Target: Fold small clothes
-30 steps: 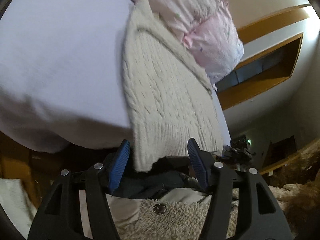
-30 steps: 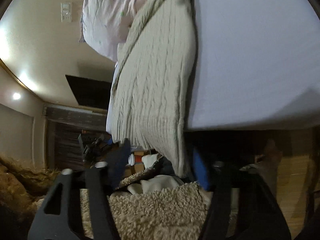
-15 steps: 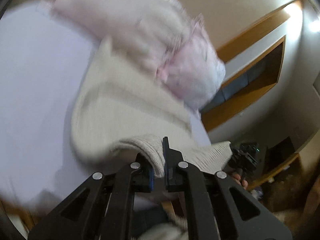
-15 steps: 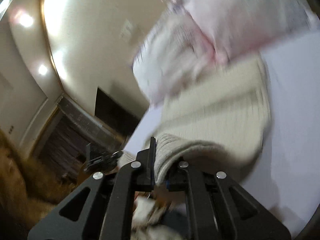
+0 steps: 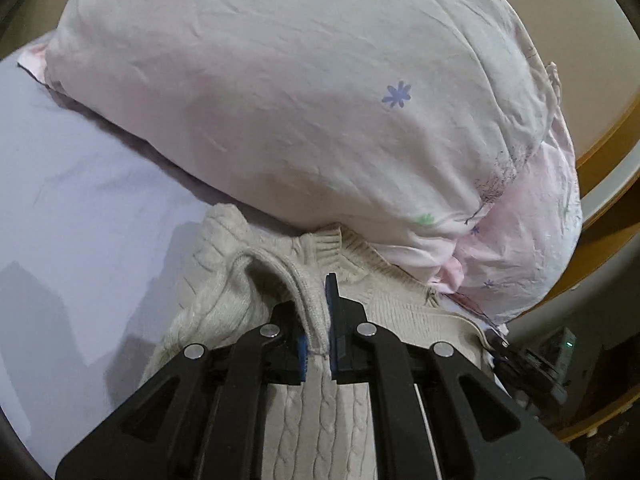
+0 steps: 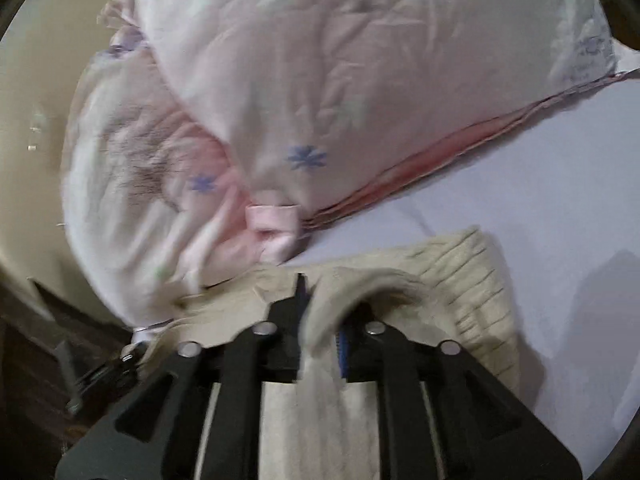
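A cream cable-knit sweater (image 5: 224, 280) lies on the lavender bed sheet (image 5: 80, 216), doubled over toward the pillows. My left gripper (image 5: 318, 320) is shut on the sweater's ribbed hem, carried up near the collar. In the right wrist view the same sweater (image 6: 472, 280) shows, and my right gripper (image 6: 320, 320) is shut on its hem at the other corner. The folded layer hangs under both grippers.
A large pink floral pillow (image 5: 304, 100) sits right beyond the sweater; it also shows in the right wrist view (image 6: 320, 92). A wooden headboard shelf (image 5: 608, 160) runs at the right. The sheet (image 6: 560, 200) stretches to the right.
Both grippers closed on the sweater's bottom hem at the bed edge, lifted it and carried it forward over the sweater toward the pillows, folding the sweater in half.
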`<state>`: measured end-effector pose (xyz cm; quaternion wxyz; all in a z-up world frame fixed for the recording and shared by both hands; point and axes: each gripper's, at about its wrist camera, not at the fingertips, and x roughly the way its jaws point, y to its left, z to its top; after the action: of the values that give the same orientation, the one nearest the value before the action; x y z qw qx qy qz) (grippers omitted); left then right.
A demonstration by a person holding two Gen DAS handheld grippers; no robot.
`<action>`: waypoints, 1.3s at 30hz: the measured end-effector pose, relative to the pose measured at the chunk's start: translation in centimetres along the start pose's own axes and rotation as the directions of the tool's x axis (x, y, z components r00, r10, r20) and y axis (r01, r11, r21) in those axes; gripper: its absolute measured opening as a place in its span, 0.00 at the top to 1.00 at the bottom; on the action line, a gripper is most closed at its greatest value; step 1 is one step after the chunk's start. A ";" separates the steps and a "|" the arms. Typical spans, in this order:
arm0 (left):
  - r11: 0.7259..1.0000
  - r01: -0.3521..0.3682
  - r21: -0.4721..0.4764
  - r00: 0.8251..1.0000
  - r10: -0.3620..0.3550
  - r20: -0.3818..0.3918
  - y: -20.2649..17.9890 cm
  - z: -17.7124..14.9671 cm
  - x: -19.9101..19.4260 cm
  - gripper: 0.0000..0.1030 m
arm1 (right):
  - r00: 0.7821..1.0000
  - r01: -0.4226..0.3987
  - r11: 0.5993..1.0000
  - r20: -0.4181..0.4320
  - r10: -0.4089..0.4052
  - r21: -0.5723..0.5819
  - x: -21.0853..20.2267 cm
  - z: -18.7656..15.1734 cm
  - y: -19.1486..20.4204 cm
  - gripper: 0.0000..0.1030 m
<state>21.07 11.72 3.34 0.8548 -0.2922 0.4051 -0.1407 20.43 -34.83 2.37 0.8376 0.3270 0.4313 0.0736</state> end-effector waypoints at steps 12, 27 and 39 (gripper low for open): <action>0.995 -0.019 -0.100 0.999 0.016 -0.032 5.4 -2.0 -5.2 0.26 | 0.963 -0.010 0.998 0.267 0.025 -0.060 -4.7 -0.2 -0.5 0.02; 0.928 0.314 -0.202 0.946 -0.323 -0.009 -0.9 -4.9 -4.3 0.82 | 0.957 -0.177 0.983 0.226 0.182 -0.043 -6.6 -0.1 -1.7 0.02; 0.724 0.649 -0.234 0.630 -0.684 -0.368 -20.4 -9.3 10.6 0.70 | 0.975 -0.137 0.990 0.180 0.127 0.045 -9.2 2.9 -7.7 0.02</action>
<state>20.47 -12.99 4.71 0.6182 -0.4161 0.4511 -0.4911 15.76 -45.92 5.10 0.8561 0.3841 0.3344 0.0873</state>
